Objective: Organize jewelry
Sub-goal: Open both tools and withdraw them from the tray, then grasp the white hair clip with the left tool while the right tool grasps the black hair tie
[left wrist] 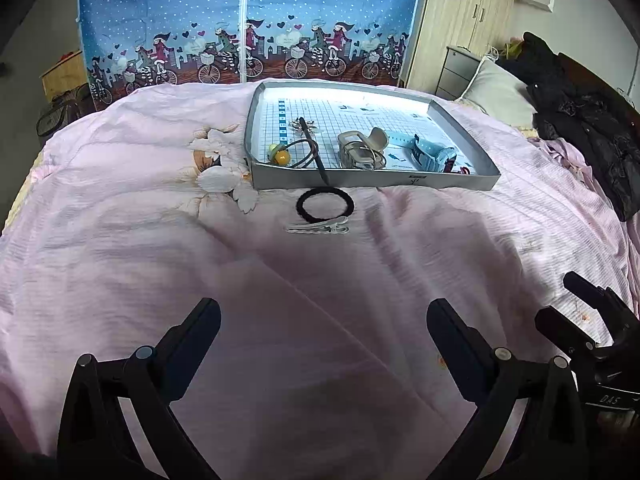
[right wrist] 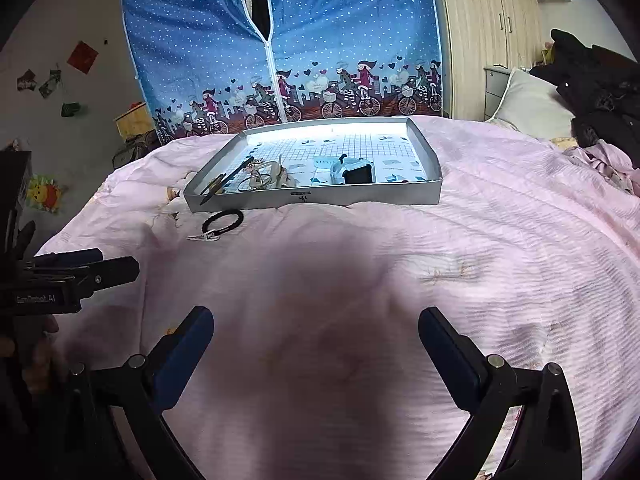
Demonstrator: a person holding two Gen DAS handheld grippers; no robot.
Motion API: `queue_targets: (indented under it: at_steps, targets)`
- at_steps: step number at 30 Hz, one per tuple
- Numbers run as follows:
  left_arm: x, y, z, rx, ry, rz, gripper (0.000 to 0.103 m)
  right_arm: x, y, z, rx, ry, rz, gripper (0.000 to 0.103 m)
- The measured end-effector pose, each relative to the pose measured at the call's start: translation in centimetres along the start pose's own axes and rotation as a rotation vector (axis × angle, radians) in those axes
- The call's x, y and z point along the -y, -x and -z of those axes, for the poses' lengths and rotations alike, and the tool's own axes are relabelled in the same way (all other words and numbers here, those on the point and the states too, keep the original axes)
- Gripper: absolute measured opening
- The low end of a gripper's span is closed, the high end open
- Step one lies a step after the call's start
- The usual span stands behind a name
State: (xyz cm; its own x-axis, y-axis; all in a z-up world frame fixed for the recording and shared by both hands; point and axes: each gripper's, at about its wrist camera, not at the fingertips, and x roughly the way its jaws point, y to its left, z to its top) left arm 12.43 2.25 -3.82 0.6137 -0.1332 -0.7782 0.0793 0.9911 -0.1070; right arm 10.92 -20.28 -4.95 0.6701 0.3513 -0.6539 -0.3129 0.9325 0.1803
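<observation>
On bedspread [left wrist: 120,240], hair clip [left wrist: 318,227] lies crosswise; both hand-held grippers wide open, empty.

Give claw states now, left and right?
Left claw: open, holding nothing, above the bedspread.
Right claw: open, holding nothing.

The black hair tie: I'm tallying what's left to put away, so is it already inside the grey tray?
No, the black hair tie lies on the pink bedsheet just outside the grey tray's near wall, beside a silver hair clip.
</observation>
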Motion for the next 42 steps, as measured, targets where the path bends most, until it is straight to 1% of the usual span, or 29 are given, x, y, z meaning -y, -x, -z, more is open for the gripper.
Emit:
queue_targets:
  at_steps: [3, 6, 10, 14, 15, 16, 18, 19, 21, 23, 25, 26, 28, 30, 32, 34, 36, 38, 40, 42]
  targets:
    - [0.2, -1.0, -0.6, -0.023, -0.057, -0.006, 0.101, 0.3, 0.2, -0.1, 0.006, -0.016, 0.000, 0.103]
    - [0.1, -2.0, -1.4, -0.047, -0.114, 0.012, 0.101, 0.5, 0.3, -0.2, 0.013, -0.025, 0.006, 0.103]
    - [0.2, -3.9, -2.5, -0.069, -0.222, 0.026, 0.101, 0.8, -0.1, -0.5, 0.012, -0.031, 0.003, 0.103]
    - [0.0, -6.2, -3.3, -0.087, -0.308, 0.055, 0.100, 0.9, -1.4, -1.6, 0.015, -0.001, -0.028, 0.103]
    - [-0.1, -6.7, -3.3, -0.087, -0.317, 0.059, 0.099, 0.9, -1.9, -1.9, 0.015, 0.010, -0.041, 0.103]
    - [-0.3, -7.2, -3.4, -0.086, -0.320, 0.058, 0.096, 0.9, -2.4, -2.3, 0.015, 0.016, -0.054, 0.101]
    - [-0.9, -8.1, -3.5, -0.105, -0.299, 0.080, 0.091, 0.9, -3.8, -2.9, -0.002, 0.018, -0.093, 0.086]
    - [-1.3, -8.4, -3.7, -0.115, -0.283, 0.095, 0.087, 0.8, -4.8, -3.3, -0.021, 0.023, -0.111, 0.082]
    - [-1.9, -8.6, -4.1, -0.127, -0.260, 0.107, 0.084, 0.7, -6.6, -3.8, -0.055, 0.033, -0.143, 0.065]
    - [-2.6, -8.9, -4.4, -0.136, -0.233, 0.110, 0.081, 0.6, -8.1, -4.2, -0.085, 0.025, -0.185, 0.060]
    - [-3.4, -9.5, -4.9, -0.156, -0.188, 0.127, 0.073, 0.3, -9.4, -4.7, -0.108, 0.033, -0.221, 0.053]
    - [-3.8, -9.7, -5.0, -0.169, -0.166, 0.138, 0.071, 0.0, -10.0, -5.1, -0.115, 0.048, -0.235, 0.048]
    - [-4.4, -10.0, -5.3, -0.184, -0.139, 0.144, 0.067, -0.6, -10.9, -5.9, -0.113, 0.072, -0.264, 0.046]
    - [-4.8, -10.2, -5.5, -0.185, -0.128, 0.146, 0.067, -1.5, -11.9, -6.9, -0.111, 0.110, -0.299, 0.038]
    - [-4.9, -10.1, -5.7, -0.180, -0.127, 0.148, 0.066, -2.5, -13.0, -7.8, -0.119, 0.136, -0.336, 0.033]
    - [-5.0, -10.2, -5.8, -0.180, -0.128, 0.154, 0.060, -3.2, -14.1, -8.2, -0.135, 0.149, -0.364, 0.028]
    - [-5.2, -10.3, -5.8, -0.182, -0.127, 0.163, 0.059, -4.1, -15.3, -8.6, -0.155, 0.163, -0.391, 0.021]
    - [-5.3, -10.3, -5.9, -0.176, -0.131, 0.172, 0.058, -4.9, -16.1, -8.7, -0.174, 0.184, -0.400, 0.019]
    - [-4.9, -10.6, -5.8, -0.172, -0.140, 0.186, 0.054, -5.5, -17.0, -8.8, -0.197, 0.201, -0.396, 0.018]
    - [-4.8, -10.7, -5.9, -0.174, -0.151, 0.193, 0.054, -5.7, -17.7, -8.7, -0.218, 0.199, -0.384, 0.018]
